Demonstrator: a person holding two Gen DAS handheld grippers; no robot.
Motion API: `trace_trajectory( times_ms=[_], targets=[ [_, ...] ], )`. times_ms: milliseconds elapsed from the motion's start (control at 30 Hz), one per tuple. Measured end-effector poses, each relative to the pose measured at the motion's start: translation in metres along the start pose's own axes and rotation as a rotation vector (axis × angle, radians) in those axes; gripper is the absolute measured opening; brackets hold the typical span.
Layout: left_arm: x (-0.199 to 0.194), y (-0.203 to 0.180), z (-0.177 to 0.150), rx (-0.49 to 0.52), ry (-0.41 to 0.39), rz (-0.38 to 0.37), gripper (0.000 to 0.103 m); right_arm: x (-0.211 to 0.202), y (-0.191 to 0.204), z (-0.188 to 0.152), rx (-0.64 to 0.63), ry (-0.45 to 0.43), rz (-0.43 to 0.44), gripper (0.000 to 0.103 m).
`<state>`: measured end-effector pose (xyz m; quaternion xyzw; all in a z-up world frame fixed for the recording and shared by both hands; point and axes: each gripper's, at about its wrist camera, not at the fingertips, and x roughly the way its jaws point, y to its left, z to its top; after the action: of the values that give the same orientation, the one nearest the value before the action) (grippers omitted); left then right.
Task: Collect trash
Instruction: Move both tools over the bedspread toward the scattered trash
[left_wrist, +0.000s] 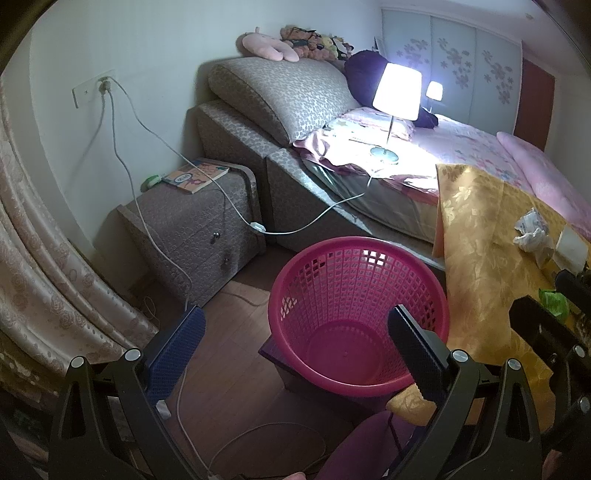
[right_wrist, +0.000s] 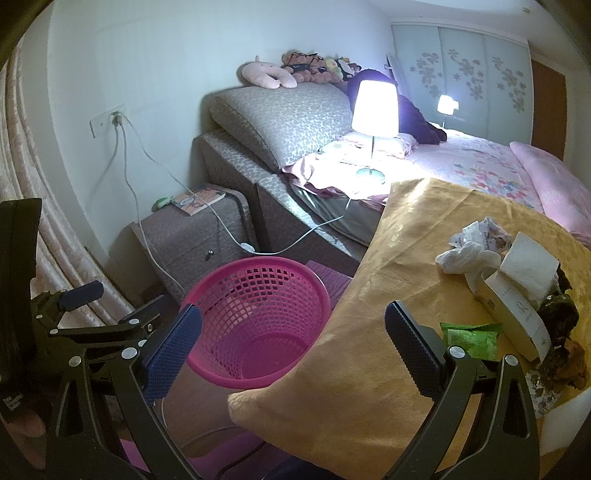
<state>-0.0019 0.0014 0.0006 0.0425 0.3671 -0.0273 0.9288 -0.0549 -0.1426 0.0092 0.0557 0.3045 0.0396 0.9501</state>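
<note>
A pink mesh basket (left_wrist: 354, 317) (right_wrist: 258, 321) stands on the floor beside a table under a gold cloth (right_wrist: 373, 314) (left_wrist: 476, 236). On the cloth lie crumpled white paper (right_wrist: 467, 251) (left_wrist: 532, 229), a green wrapper (right_wrist: 471, 338) (left_wrist: 554, 301) and dark brown scraps (right_wrist: 561, 332) beside a tissue box (right_wrist: 517, 295). My left gripper (left_wrist: 295, 343) hangs open over the basket with nothing between its fingers. Over the table's left edge my right gripper (right_wrist: 295, 339) is open and empty, the green wrapper just right of its right finger (right_wrist: 410, 343).
A bed (left_wrist: 461, 155) with a lit lamp (left_wrist: 395, 96) stands behind the table. A padded nightstand (left_wrist: 195, 225) with a book sits left of it, and white cables (left_wrist: 155, 236) trail from a wall socket across the floor. Curtains (left_wrist: 48, 258) hang at the left.
</note>
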Motion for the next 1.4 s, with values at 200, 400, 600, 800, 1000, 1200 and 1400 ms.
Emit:
trace_trajectory(
  times_ms=[200,400,600,800,1000,1200,1400],
  targets=[
    [0.0,-0.004,-0.006,0.02,0.004,-0.021,0.095,-0.013,-0.011,0.0,0.035,-0.028,-0.029,0.096],
    [0.0,-0.018,-0.004,0.049,0.024,-0.076,0.095,-0.032,-0.043,0.002,0.096,-0.044,-0.111,0.096],
    [-0.007,-0.051,-0.009,0.166,0.023,-0.157,0.095,-0.061,-0.092,-0.004,0.197,-0.066,-0.211,0.096],
    [-0.015,-0.09,-0.013,0.273,0.014,-0.264,0.095,-0.084,-0.131,-0.02,0.278,-0.078,-0.301,0.096],
    [-0.021,-0.132,-0.012,0.376,-0.021,-0.363,0.095,-0.099,-0.153,-0.036,0.303,-0.085,-0.381,0.096],
    [-0.016,-0.176,-0.005,0.417,0.003,-0.46,0.095,-0.115,-0.171,-0.048,0.323,-0.089,-0.431,0.096],
    [-0.005,-0.219,-0.009,0.46,0.055,-0.536,0.095,-0.128,-0.178,-0.056,0.321,-0.094,-0.469,0.096]
  ],
)
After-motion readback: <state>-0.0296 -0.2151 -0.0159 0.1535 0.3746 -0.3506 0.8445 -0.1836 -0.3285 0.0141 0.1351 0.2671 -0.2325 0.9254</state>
